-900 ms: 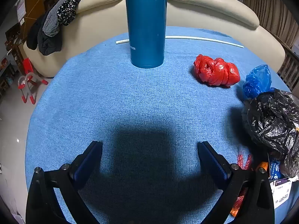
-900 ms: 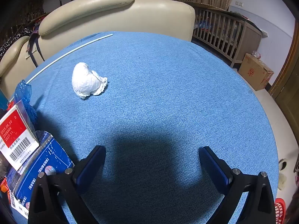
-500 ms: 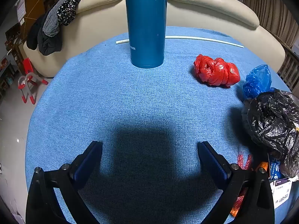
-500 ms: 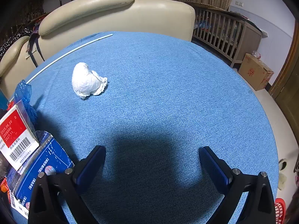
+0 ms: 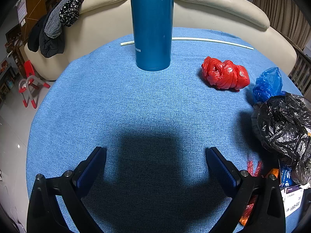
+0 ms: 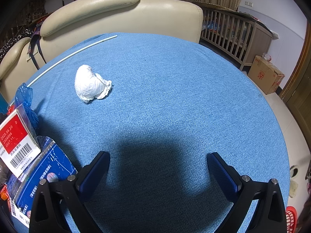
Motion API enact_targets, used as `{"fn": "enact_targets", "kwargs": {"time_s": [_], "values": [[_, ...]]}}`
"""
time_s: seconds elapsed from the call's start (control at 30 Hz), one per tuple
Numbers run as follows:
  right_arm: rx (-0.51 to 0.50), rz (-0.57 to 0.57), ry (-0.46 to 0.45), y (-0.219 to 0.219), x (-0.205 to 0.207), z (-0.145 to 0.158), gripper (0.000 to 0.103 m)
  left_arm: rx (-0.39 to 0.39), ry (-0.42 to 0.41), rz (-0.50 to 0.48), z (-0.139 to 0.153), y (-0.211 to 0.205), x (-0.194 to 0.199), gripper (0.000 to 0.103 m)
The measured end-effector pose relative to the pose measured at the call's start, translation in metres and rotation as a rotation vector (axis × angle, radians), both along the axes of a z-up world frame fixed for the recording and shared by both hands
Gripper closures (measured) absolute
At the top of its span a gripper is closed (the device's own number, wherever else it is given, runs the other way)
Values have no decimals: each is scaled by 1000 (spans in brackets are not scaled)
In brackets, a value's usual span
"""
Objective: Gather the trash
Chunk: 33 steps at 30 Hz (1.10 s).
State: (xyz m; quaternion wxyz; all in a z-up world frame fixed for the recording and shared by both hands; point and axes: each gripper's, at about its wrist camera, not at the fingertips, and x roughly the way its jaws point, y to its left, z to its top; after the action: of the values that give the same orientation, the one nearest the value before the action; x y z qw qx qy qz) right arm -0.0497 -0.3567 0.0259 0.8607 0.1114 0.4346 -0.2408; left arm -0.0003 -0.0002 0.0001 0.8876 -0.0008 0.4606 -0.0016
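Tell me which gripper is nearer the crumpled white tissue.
Right. The right gripper has the white tissue ahead and to its left on the blue cloth. The left gripper faces the bottle side; the tissue is outside its view.

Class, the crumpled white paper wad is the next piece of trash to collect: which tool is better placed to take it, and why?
Right. The right tool is open and faces the white paper wad across bare cloth. The left tool, also open, has no wad in its view, only the red bag and blue bottle.
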Motion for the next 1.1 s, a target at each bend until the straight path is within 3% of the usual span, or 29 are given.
{"fn": "enact_targets", "kwargs": {"time_s": [0.17,0.3,0.4,0.67,1.1], "values": [[21,26,5,4,-11,6,0,-20,-2,-37,3,2,-2,0],[-47,46,-56,16,-40,32,0,-36,-66,-53,21,4,-23,0],[-10,73,-102,27,-65,46,0,-38,-92,-83,34,0,-42,0],[61,164,-127,67,-112,55,0,-50,-134,-138,58,-14,-97,0],[97,197,-203,115,-166,72,0,-76,-199,-176,87,-10,-140,0]]}}
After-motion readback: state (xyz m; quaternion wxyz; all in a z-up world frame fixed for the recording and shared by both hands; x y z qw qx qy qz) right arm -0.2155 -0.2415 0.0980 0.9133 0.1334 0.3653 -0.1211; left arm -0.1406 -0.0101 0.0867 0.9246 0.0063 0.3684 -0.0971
